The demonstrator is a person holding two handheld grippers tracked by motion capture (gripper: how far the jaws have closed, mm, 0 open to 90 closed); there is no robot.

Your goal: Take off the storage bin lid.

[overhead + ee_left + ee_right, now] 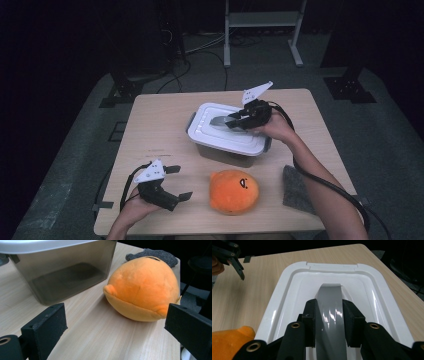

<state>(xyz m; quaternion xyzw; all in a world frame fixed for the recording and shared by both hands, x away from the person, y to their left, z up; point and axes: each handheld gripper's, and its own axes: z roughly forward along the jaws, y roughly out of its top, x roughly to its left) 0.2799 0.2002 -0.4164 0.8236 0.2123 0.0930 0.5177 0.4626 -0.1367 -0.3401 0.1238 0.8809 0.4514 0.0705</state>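
A translucent grey box (220, 150) with a white lid (210, 131) stands mid-table. My right gripper (234, 120) rests on the lid, and in the right gripper view its jaws (330, 315) are shut on the lid's grey handle (329, 297). An orange plush toy (233, 191) lies in front of the box. To its left, my left gripper (181, 182) is open with nothing in it. In the left gripper view the jaws (116, 325) stand wide apart, facing the plush (143, 287) and the box (65, 272).
A grey cloth (298, 189) lies at the table's front right edge, just behind the plush in the left gripper view (152, 255). Bare wooden tabletop (150, 125) spreads left of the box. Dark floor, cables and a metal stand surround the table.
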